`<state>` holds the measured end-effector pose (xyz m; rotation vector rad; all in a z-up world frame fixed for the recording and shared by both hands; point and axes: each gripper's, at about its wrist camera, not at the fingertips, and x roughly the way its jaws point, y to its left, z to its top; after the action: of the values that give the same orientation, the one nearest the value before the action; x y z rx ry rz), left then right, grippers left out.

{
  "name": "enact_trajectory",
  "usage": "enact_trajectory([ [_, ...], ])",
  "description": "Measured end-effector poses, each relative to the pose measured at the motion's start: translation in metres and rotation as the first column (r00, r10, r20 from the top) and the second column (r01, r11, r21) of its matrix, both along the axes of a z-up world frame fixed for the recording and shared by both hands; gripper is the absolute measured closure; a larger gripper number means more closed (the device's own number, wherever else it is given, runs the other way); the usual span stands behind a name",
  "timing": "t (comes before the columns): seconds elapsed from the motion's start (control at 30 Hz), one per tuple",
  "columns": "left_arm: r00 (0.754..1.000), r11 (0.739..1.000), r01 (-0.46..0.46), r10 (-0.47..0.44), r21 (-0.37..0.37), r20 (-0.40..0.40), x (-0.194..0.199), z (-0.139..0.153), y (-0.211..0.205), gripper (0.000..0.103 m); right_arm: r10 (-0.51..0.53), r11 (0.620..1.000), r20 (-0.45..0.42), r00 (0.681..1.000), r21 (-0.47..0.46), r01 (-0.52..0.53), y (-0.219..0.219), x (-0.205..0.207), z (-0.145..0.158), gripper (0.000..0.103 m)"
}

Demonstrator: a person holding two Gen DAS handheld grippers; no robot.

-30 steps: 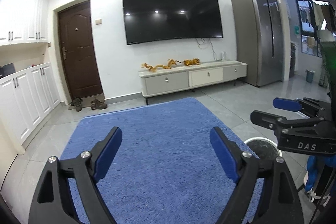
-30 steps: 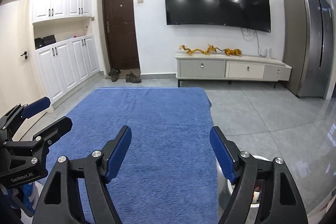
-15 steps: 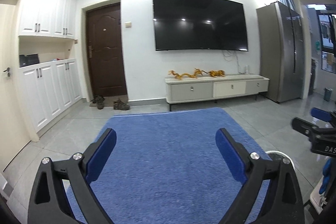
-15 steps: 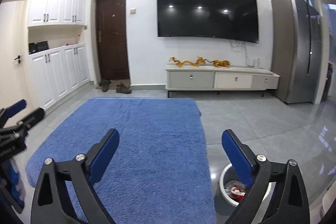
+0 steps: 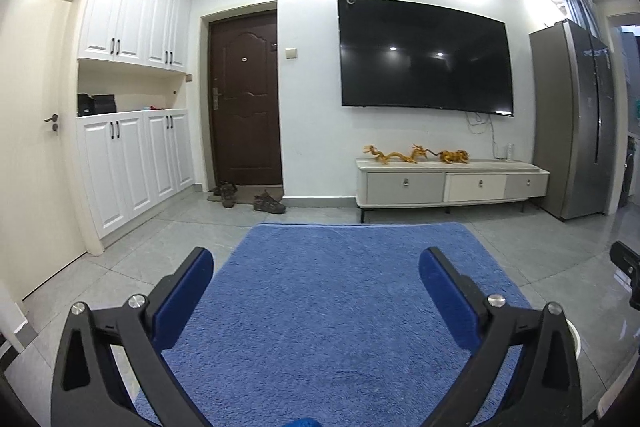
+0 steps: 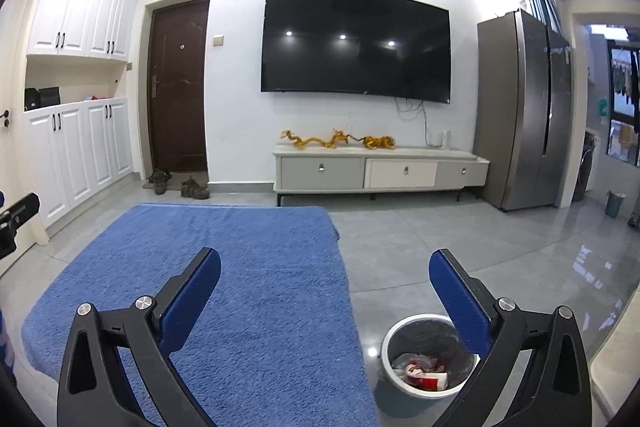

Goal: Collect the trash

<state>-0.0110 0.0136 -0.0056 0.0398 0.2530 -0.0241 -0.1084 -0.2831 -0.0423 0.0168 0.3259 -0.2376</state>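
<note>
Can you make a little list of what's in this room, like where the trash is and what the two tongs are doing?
room: living room, grey tile floor
rug: blue, bare, no trash seen on it
bin: white, on the floor right of the rug, trash inside
left tongs: opening, nothing between them
right tongs: opening, nothing between them
TV: on the wall, off
shoes: by the brown door

A fluffy cloth rug point(image 6: 224, 279), glossy floor tiles point(image 6: 500, 259), a brushed-metal fridge point(image 6: 524, 107) and a plastic bin point(image 6: 390, 367) were seen.
</note>
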Motion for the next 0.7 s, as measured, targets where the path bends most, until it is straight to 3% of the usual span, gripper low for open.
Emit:
enact_trajectory([
  [0.17, 1.0, 1.0, -0.023, 0.023, -0.01, 0.003, -0.001, 0.002, 0.002, 0.0, -0.009, 1.0, 0.01, 1.0, -0.005, 0.009, -0.001, -0.003, 0.003, 0.001],
  [0.7, 0.991, 0.997, -0.061, 0.065, -0.04, 0.114, -0.024, 0.012, 0.016, 0.0, -0.03, 0.999, 0.052, 0.998, -0.01, 0.031, -0.008, -0.009, 0.008, 0.001],
])
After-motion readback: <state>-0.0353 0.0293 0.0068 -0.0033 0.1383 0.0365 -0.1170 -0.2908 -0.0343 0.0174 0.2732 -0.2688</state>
